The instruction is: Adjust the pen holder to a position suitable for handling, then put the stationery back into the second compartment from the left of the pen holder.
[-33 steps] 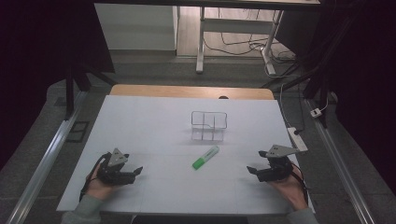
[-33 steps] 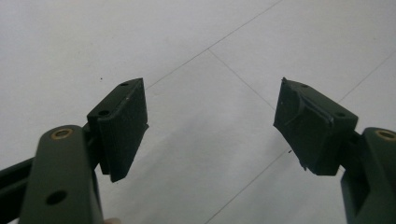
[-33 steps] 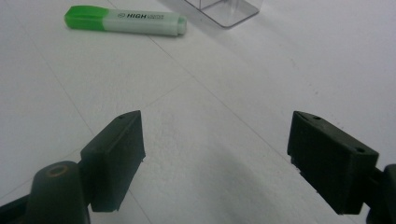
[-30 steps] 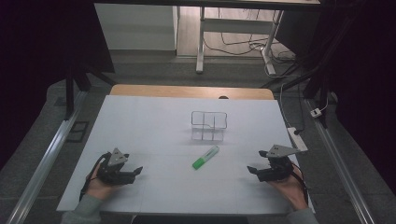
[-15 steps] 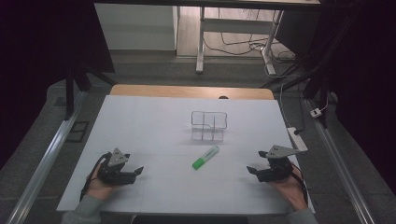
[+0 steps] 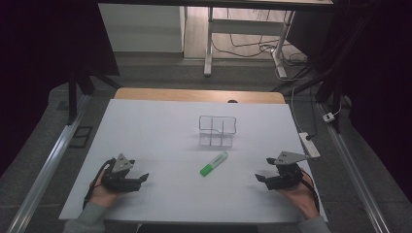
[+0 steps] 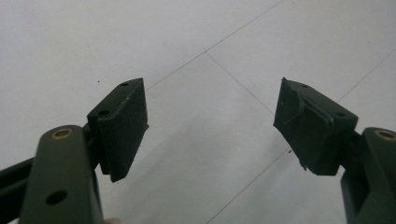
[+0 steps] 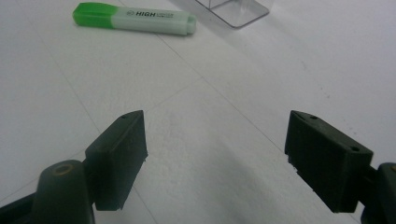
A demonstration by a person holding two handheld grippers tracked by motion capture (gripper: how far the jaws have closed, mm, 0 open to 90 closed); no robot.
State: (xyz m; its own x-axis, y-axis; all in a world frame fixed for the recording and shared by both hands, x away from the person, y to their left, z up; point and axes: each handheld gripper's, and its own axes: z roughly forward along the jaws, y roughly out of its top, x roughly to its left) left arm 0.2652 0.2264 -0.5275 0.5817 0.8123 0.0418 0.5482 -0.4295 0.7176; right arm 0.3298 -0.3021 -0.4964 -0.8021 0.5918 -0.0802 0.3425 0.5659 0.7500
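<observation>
A green highlighter [image 6: 214, 163] lies flat near the middle of the white table [image 6: 160, 126], and it also lies at the top left of the right gripper view as the highlighter [image 8: 135, 19]. Just behind it stands a clear compartmented holder [image 6: 217, 130], whose corner [image 8: 233, 10] reaches into the right gripper view. My left gripper [image 6: 140, 178] rests at the front left, open, with bare table between its jaws [image 7: 210, 126]. My right gripper [image 6: 262, 177] rests at the front right, open and holding nothing [image 8: 215, 154], pointing toward the highlighter.
A white power strip [image 6: 310, 144] lies along the table's right edge. A wooden strip [image 6: 194, 95] borders the far edge. Metal rails [image 6: 43, 170] run beside the table on both sides, and desk legs with cables [image 6: 252, 48] stand beyond.
</observation>
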